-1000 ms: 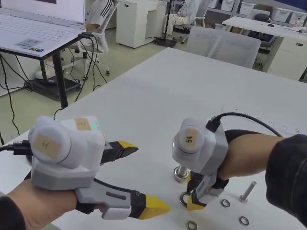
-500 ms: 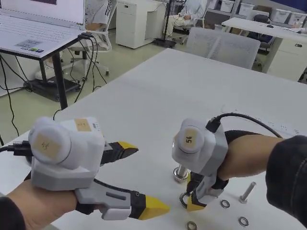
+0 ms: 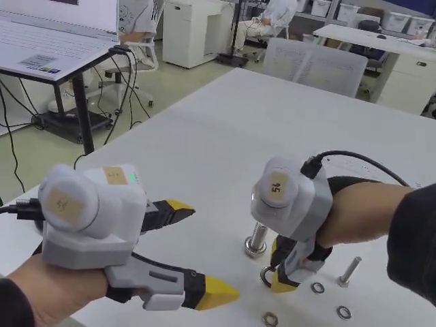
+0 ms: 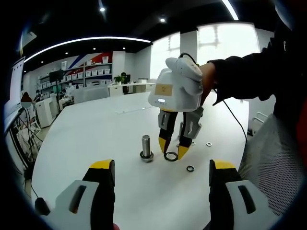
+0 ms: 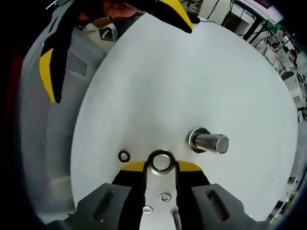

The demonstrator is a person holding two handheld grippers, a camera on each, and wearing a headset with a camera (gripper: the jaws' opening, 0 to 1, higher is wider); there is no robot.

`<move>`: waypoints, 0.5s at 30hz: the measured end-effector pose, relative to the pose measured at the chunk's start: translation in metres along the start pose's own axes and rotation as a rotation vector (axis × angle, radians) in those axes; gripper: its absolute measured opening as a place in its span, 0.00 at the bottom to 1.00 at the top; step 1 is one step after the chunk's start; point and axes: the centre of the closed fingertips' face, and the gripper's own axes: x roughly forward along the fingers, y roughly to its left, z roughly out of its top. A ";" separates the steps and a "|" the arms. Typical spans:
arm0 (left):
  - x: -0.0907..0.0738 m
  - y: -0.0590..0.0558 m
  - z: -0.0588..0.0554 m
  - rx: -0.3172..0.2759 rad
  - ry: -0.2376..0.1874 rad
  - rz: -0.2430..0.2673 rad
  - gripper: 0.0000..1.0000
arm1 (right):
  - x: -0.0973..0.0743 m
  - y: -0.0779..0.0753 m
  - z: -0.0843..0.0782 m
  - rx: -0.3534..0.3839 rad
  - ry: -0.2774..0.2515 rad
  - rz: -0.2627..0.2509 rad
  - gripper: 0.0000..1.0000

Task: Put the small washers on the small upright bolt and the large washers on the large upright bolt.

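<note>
My right gripper is shut on a large washer, holding it just above the white table, in front of and slightly right of the large upright bolt. In the right gripper view the large washer sits between the yellow tips, and the large bolt stands to its right. The small upright bolt stands further right. Small washers lie loose near it. My left gripper is open at the near left, holding nothing. In the left gripper view, the right gripper hangs beside the large bolt.
More small washers lie on the table near its front edge. A desk with a laptop stands off to the left. A grey chair and other desks stand beyond the far edge.
My right gripper has risen slightly and drifted a little right, still holding the large washer. The left gripper has stayed put.
</note>
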 end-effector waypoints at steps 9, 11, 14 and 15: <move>0.001 -0.001 0.000 0.002 0.003 -0.002 0.80 | -0.017 -0.002 -0.008 0.023 0.003 -0.016 0.24; 0.001 -0.002 0.000 0.004 0.004 -0.002 0.80 | -0.022 -0.003 -0.009 0.026 0.001 -0.024 0.24; 0.001 -0.002 0.000 0.002 0.003 -0.002 0.80 | -0.026 -0.004 -0.010 0.027 0.000 -0.031 0.24; 0.001 -0.002 0.000 0.003 0.004 -0.001 0.80 | -0.029 -0.005 -0.010 0.027 0.000 -0.036 0.24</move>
